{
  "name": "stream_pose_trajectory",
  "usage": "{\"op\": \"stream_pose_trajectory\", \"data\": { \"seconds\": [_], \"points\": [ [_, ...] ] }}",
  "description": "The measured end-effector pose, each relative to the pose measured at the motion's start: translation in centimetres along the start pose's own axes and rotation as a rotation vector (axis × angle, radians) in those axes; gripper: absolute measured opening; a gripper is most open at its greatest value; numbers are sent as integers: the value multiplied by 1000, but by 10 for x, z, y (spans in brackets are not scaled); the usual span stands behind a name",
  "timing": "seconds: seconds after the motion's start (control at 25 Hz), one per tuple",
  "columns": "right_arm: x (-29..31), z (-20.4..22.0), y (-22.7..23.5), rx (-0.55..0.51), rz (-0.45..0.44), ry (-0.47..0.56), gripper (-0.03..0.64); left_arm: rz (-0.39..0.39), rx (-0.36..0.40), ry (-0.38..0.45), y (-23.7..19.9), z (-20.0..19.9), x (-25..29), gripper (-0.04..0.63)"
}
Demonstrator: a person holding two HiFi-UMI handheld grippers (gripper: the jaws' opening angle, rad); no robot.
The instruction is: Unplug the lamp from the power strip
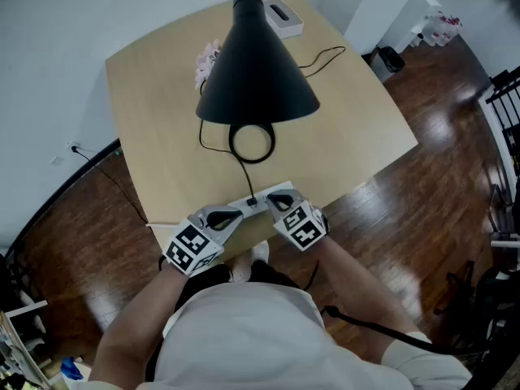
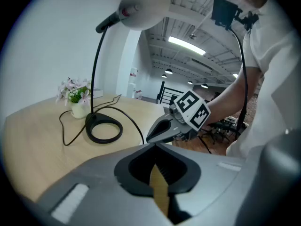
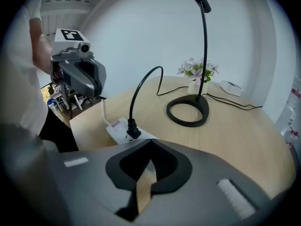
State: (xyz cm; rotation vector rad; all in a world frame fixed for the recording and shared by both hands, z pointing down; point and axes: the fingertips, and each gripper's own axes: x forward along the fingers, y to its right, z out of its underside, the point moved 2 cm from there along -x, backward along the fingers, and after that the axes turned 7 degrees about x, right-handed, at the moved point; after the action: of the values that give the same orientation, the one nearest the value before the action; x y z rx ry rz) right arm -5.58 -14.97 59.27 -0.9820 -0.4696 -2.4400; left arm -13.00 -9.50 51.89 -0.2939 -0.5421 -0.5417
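By power strip (image 3: 116,126) | left gripper (image 1: 237,215), right gripper (image 1: 272,202) tilted down | jaws closed

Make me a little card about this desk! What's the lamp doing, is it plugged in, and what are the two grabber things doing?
Lamp: black, standing on the table, ring-shaped base
Plug: in the power strip, near the table's front edge
Left gripper: fingers shut, holding nothing, close to the strip
Right gripper: fingers shut, holding nothing, close to the plug
Also on table: flowers, white box
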Motion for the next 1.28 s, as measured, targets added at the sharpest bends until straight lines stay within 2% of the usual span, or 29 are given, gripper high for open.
{"op": "stream_pose_trajectory", "data": {
  "seconds": [0.24, 0.48, 0.88, 1.28],
  "points": [
    [7, 1, 5, -24, -4, 23, 6, -9, 48, -108, -27, 19, 34, 41],
    [7, 0, 4, -9, -10, 40, 6, 19, 92, -191, -31, 32, 59, 84],
    [5, 1, 3, 19, -23, 34, 6, 9, 170, -238, -28, 40, 78, 58],
    [8, -1, 2, -21, 1, -62, 6, -13, 215, -264, -28, 38, 75, 49]
  ]
}}
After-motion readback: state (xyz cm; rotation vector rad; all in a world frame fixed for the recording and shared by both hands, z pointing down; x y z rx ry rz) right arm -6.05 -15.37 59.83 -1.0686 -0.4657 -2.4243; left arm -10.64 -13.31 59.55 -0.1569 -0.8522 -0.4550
